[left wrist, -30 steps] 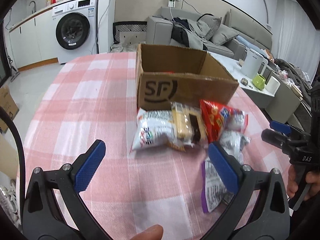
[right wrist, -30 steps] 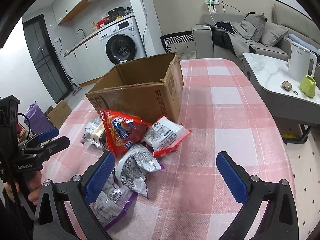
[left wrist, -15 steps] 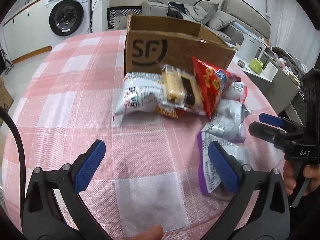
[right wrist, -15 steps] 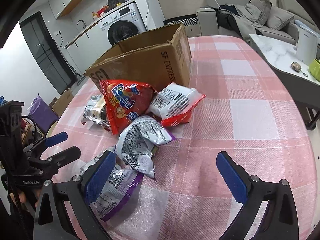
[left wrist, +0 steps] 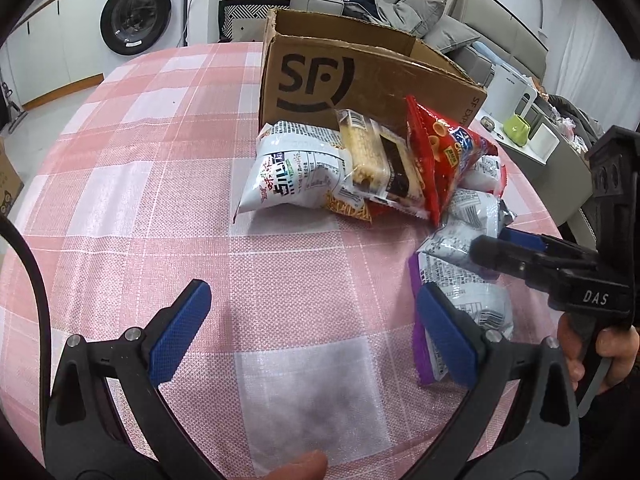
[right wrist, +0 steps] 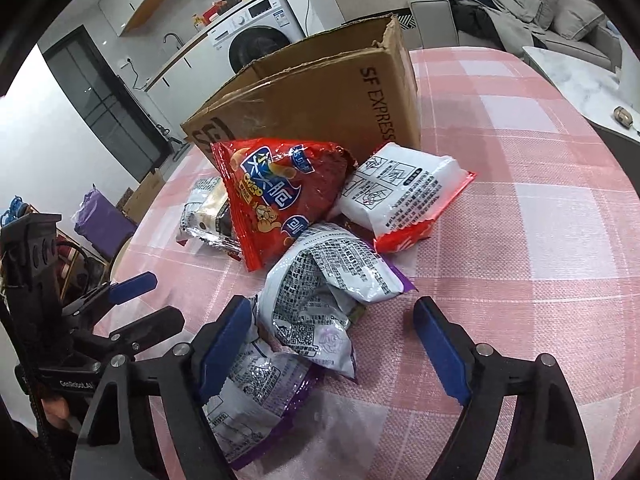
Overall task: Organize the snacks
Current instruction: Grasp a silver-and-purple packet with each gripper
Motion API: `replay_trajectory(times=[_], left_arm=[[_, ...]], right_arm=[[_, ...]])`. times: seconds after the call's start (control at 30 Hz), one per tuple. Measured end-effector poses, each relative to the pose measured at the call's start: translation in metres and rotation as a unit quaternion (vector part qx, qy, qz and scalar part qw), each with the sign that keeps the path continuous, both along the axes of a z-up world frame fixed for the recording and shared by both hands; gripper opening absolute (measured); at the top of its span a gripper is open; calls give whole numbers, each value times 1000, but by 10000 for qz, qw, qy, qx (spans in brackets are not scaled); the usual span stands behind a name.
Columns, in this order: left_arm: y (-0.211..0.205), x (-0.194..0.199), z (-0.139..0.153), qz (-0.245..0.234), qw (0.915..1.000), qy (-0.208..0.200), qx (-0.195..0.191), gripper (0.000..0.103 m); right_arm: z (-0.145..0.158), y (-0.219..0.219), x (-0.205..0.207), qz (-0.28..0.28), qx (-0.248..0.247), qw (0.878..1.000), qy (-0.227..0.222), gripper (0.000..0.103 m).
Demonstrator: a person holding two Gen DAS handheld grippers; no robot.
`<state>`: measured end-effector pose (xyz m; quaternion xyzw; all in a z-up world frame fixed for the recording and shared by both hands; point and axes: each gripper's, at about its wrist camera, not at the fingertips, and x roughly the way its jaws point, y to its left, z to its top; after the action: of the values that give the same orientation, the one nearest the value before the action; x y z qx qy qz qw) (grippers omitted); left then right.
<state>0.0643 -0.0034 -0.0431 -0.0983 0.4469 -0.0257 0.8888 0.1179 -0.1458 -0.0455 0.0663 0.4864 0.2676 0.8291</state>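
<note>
An open cardboard box stands on the pink checked tablecloth. In front of it lies a snack pile: a white bag, a clear-wrapped cake, a red bag, a white-and-red packet and two silver-purple bags. My right gripper hangs over the upper silver-purple bag, which lies between its closing jaws; the right pad is clear of it. My left gripper is open over bare cloth, left of the pile.
A washing machine and a grey sofa lie beyond the table. A low side table with a white kettle and green cup stands off the right edge. A hand holds the right gripper.
Both grippers have come down and closer to the snack pile. The right gripper's jaws stand narrower than before. The snacks and the box have not moved.
</note>
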Motion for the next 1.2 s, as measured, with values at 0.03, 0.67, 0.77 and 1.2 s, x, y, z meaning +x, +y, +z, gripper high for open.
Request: replay_trajectory(times=[0.03,0.67,0.77,1.2], left_arm=[[-1,0,0,-4,10000,18,13,102],[-6,0,4,-195,9998,9,-92,102],[-11,0,7,-352,9993,-6,-147,102],[-64,-2,16,-1529,9874,149,-376,102]], right_arm=[[-1,1,1,21,43,10000,22,85],[0,-9,-14,-60,495,9986,-186,51],[6,-20,-21,-155,469,9984,-264,51],[15,-50,-51,-470,370,9969,-513,51]])
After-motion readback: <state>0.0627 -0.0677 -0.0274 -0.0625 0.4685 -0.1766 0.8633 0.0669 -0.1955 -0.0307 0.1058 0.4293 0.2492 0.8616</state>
